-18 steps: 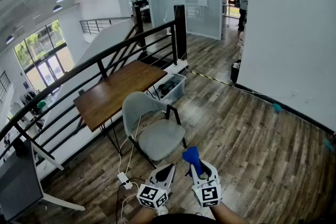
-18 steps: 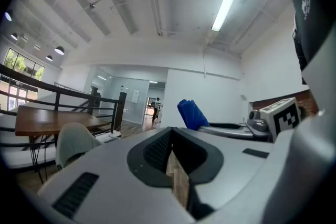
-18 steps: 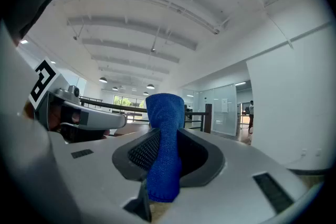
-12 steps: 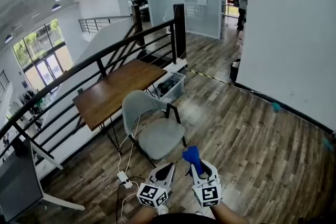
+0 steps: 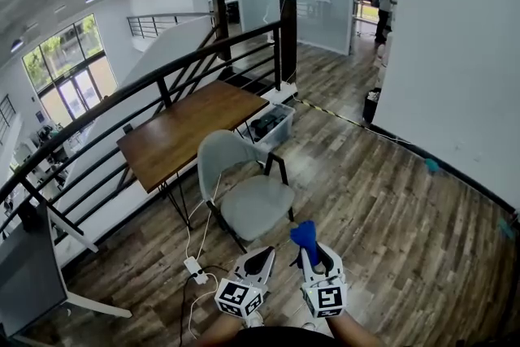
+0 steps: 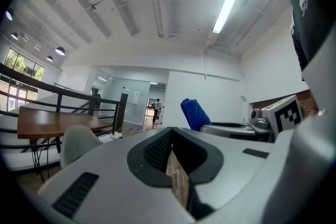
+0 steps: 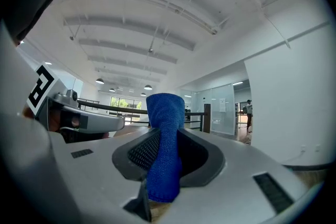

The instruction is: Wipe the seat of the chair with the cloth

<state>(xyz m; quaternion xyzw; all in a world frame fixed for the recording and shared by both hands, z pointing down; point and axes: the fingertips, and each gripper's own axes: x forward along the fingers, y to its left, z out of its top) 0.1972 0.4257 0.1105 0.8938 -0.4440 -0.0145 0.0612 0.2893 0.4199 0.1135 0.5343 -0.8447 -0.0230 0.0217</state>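
While I stand short of the chair [image 5: 221, 162], head view: its seat [image 5: 260, 207] lies ahead of both grippers, unwiped. Left gripper [image 6: 174, 150] view: jaws nearly together, empty. Right gripper [image 7: 163, 157] view: jaws clamp the bunched blue cloth [image 7: 166, 113]. Risk, I judge: dragging across the seat pulls the cloth free.

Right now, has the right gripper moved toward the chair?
No. The right gripper with the cloth sits as far from the seat as before; the view shifted.
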